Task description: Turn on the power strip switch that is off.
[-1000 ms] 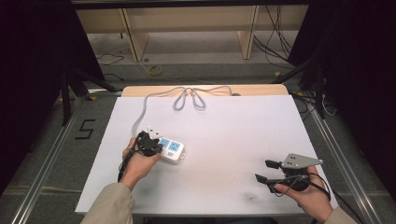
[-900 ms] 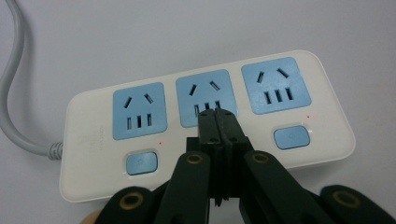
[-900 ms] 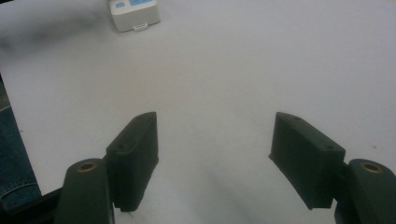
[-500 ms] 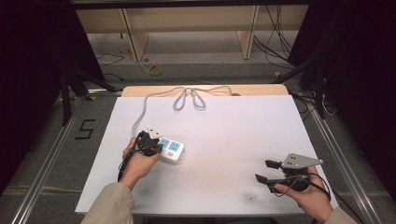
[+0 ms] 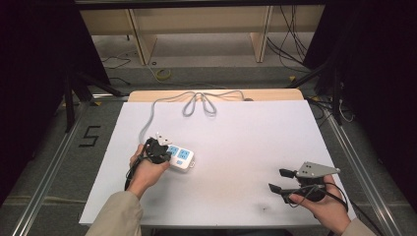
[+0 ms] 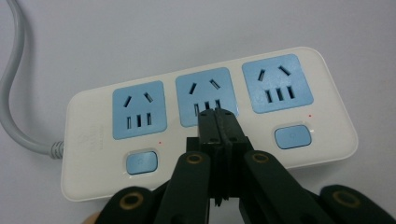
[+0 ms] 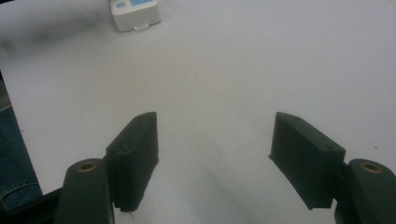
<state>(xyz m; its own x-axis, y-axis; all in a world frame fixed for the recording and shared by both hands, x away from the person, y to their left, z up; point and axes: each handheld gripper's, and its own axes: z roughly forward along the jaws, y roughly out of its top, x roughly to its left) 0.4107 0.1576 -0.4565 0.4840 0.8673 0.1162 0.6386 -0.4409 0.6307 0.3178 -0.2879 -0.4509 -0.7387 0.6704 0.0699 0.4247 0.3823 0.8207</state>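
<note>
Left of centre in the high view, on the white table (image 5: 236, 128), lies a white power strip (image 5: 180, 158) with blue sockets, its grey cord (image 5: 152, 110) running up toward the top edge and looping there. Just left of the strip sits the left hand (image 5: 146, 172), sleeve entering from the bottom left, wrapped around the left gripper (image 5: 158, 150), which points right, onto the strip. Seen from the left gripper view, pressed together with nothing between them, black jaws ending at the lower edge of the middle socket (image 6: 204, 95) of three, tips over or touching the strip's face; cannot tell which. Two blue buttons (image 6: 141, 161) along the strip's near side, one either side of the jaws. Lower right of the high view holds the right hand (image 5: 322, 204), palm up, cradling the right gripper (image 5: 281, 180) well apart from the strip, jaws spread wide, empty, pointing left. Upper left of the right gripper view catches one end of the strip.
</note>
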